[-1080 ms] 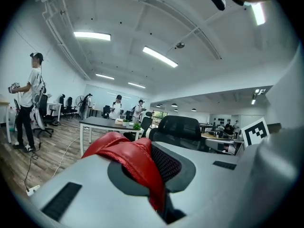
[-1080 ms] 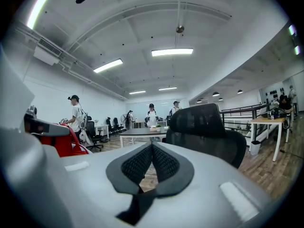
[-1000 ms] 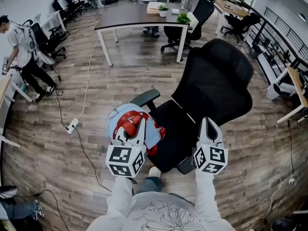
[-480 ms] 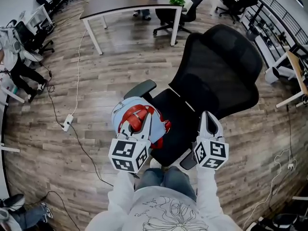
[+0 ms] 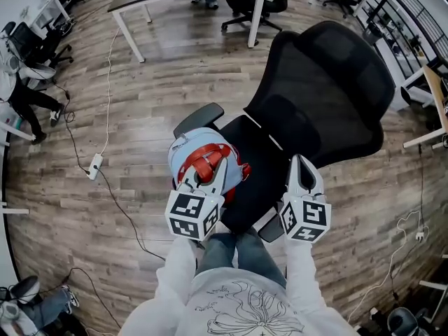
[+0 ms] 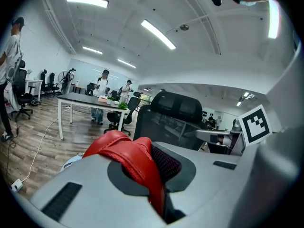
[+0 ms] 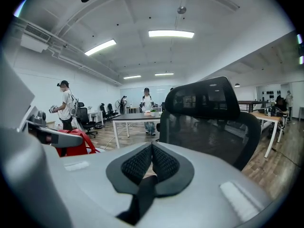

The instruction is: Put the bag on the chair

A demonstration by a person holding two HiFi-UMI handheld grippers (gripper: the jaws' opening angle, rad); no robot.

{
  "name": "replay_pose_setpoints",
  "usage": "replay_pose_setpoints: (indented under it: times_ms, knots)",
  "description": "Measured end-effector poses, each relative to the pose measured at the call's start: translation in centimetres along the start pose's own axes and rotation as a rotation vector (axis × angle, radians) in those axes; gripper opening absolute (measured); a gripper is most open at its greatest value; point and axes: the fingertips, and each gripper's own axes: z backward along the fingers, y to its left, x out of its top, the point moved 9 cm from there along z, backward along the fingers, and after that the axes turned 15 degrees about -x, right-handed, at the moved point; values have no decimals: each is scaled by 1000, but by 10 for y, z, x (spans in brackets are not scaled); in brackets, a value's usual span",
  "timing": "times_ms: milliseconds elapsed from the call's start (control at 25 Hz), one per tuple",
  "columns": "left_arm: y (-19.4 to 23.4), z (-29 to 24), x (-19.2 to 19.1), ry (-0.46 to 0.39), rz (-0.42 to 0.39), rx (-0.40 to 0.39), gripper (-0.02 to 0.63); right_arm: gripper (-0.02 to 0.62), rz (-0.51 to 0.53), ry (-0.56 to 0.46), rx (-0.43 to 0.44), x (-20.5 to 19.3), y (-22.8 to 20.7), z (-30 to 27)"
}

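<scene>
I've got 1 bag (image 5: pixel 190 148), red strap (image 6: pixel 137 160) pinched in L gripper (image 5: pixel 213 169), at left edge of 1 near chair (image 5: pixel 329 82) seat. R gripper (image 5: pixel 301 165) closed, empty.

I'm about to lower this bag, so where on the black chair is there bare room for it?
The black mesh chair's seat is bare in the middle, bordered by the backrest, the dark armrest and the right gripper. Its left edge is crowded: the light-blue bag with red straps hangs there from the left gripper.
</scene>
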Motion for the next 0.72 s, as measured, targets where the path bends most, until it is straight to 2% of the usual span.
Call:
replay_pose_setpoints:
  times_ms: [320, 480, 560, 720]
  knots:
    - [7, -48, -19, 89, -25, -68, 15, 11, 9, 55, -5, -9, -17, -20]
    - [11, -71, -40, 141, -4, -80, 15, 11, 1, 69, -19, -13, -27, -27]
    - [17, -81, -58, 175, 45, -76, 17, 11, -2, 75, -25, -15, -29, -30]
    - [38, -94, -104, 259, 212, -29, 20, 11, -2, 95, -32, -21, -29, -36]
